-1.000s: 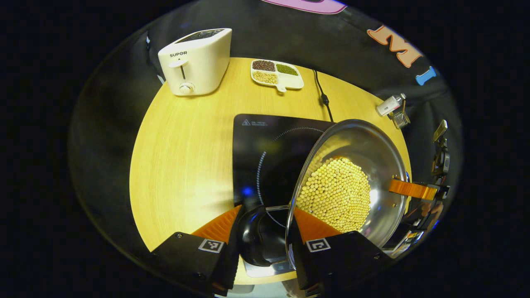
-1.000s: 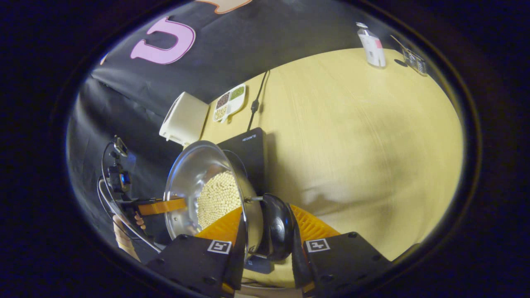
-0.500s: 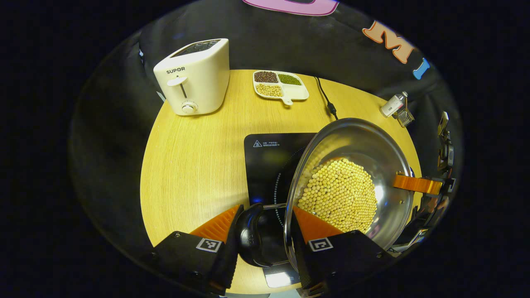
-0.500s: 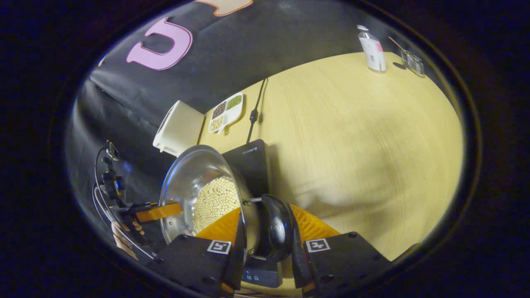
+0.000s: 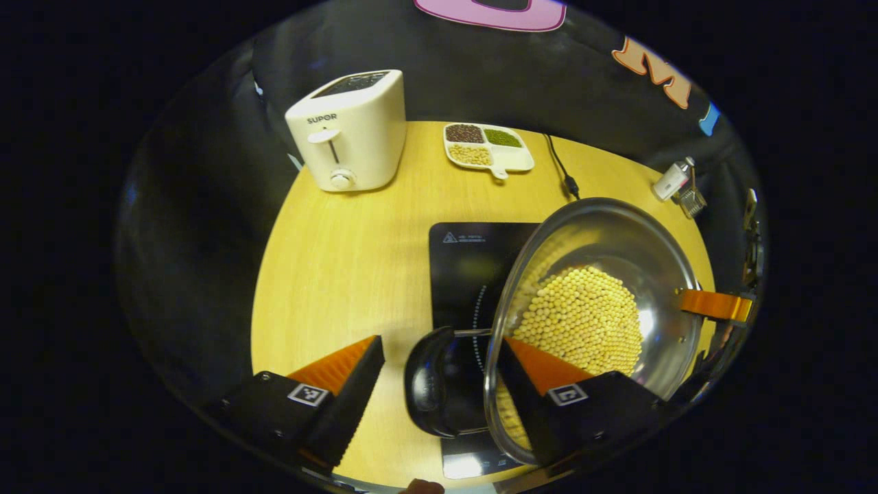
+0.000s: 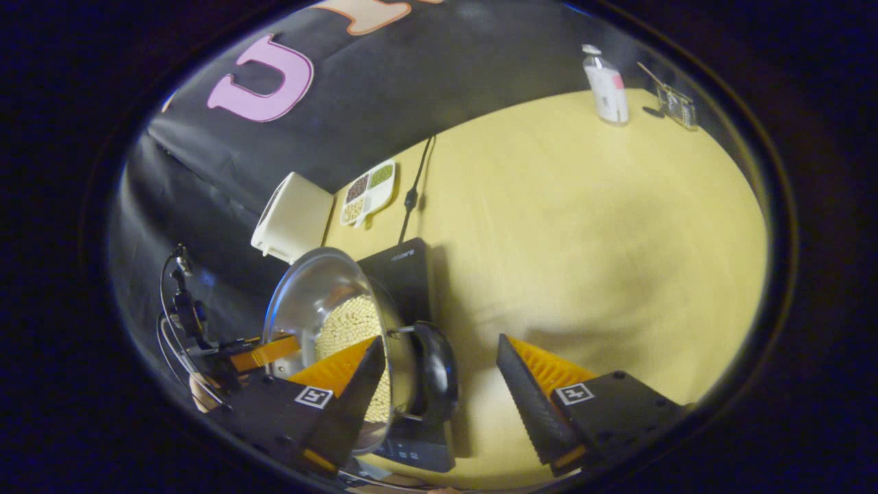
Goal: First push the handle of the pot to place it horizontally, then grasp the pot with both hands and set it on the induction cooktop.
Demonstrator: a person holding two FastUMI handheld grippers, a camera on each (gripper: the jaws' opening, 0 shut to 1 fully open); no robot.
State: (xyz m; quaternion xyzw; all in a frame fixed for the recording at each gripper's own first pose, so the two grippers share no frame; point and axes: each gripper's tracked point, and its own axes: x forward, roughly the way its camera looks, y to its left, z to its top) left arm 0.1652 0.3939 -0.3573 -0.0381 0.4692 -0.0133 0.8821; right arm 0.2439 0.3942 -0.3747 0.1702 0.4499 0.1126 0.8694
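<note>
A steel pot (image 5: 621,240) holding soybeans (image 5: 583,319) sits over the right part of the black induction cooktop (image 5: 466,267). My left gripper (image 5: 440,341) is open, its jaws apart on either side of the pot's near black handle (image 5: 426,384) and touching neither. One orange finger (image 5: 538,363) reaches over the rim above the beans. In the right gripper view the pot (image 6: 309,288) rests on the cooktop (image 6: 405,264). My right gripper (image 6: 441,339) is open around the other black handle (image 6: 433,374). The far gripper's orange finger (image 5: 713,305) shows at the opposite rim.
On the round wooden table (image 5: 343,261) stand a white toaster (image 5: 350,130), a divided dish of beans (image 5: 488,145), the cooktop's cord (image 5: 562,171), and a small bottle (image 5: 671,180) beside a clear holder (image 5: 693,200). Bare wood lies right of the pot (image 6: 583,226).
Both grippers were shut on the pot's side handles and have opened, letting go. The pot has come down onto the cooktop and stays there.
</note>
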